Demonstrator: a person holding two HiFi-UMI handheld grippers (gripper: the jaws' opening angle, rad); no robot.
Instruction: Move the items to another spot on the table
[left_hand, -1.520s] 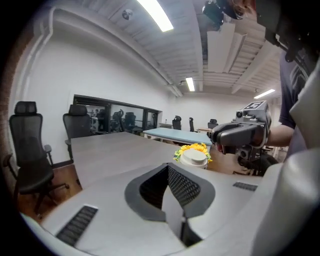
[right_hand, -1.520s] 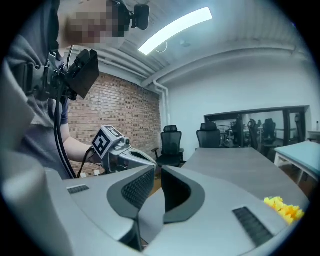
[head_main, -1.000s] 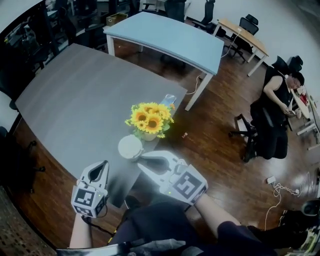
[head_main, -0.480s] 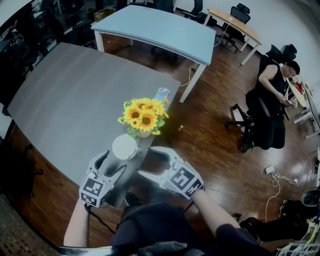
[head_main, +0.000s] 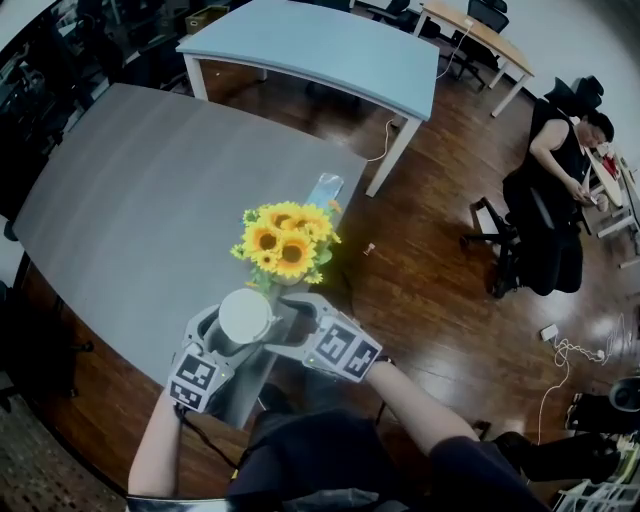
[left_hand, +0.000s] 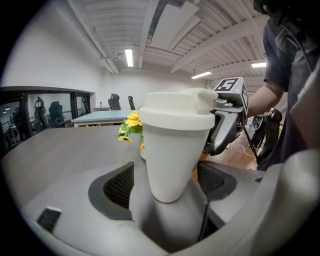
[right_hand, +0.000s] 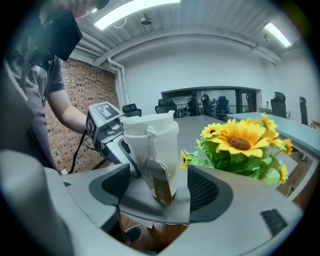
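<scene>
Straddling the paper cup (head_main: 246, 315), left gripper (head_main: 224, 336) and right gripper (head_main: 291, 326) have just spread their jaws, not touching it. Probably light, crushable; squeeze mid-wall gently.

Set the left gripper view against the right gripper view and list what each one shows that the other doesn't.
Left gripper view only: the right gripper reaching in beside the cup, whose near side is plain.
Right gripper view only: the left gripper, a paper tag hanging by a string down the cup, and a brick wall.
Shared: the white lidded cup standing on the grey table between that gripper's open jaws, which have just been opening, pads clear of it, and the sunflowers behind.
</scene>
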